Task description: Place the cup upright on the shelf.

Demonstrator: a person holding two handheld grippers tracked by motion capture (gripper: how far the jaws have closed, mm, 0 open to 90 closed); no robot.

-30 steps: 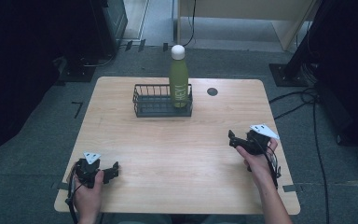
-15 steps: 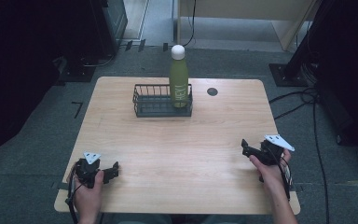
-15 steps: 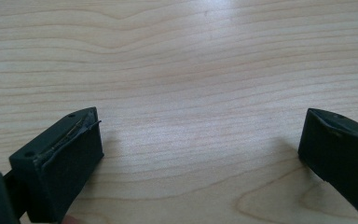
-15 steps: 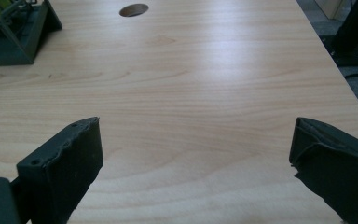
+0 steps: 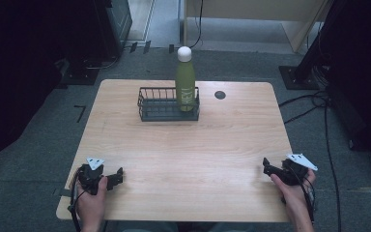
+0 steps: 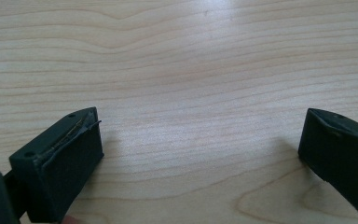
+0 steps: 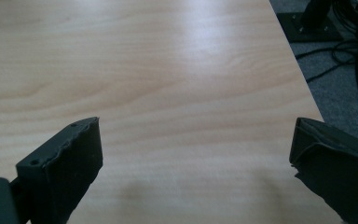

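Note:
A green bottle [image 5: 185,86] with a white cap stands upright in the right end of a dark wire basket [image 5: 160,110] at the far middle of the wooden table [image 5: 188,150]. My left gripper [image 5: 118,176] rests near the front left corner, open, with bare wood between its jaws [image 6: 200,154]. My right gripper [image 5: 265,166] rests near the front right edge, also open, with only tabletop between its jaws [image 7: 196,158]. Both are far from the basket.
A dark round grommet [image 5: 220,94] sits in the tabletop right of the basket. The table's right edge [image 7: 303,88] lies close to my right gripper, with cables [image 5: 314,104] on the grey floor beyond. Dark stands and equipment surround the table.
My right gripper has moved back and to the right, down toward the table's front right edge. The left gripper, bottle and basket stay put.

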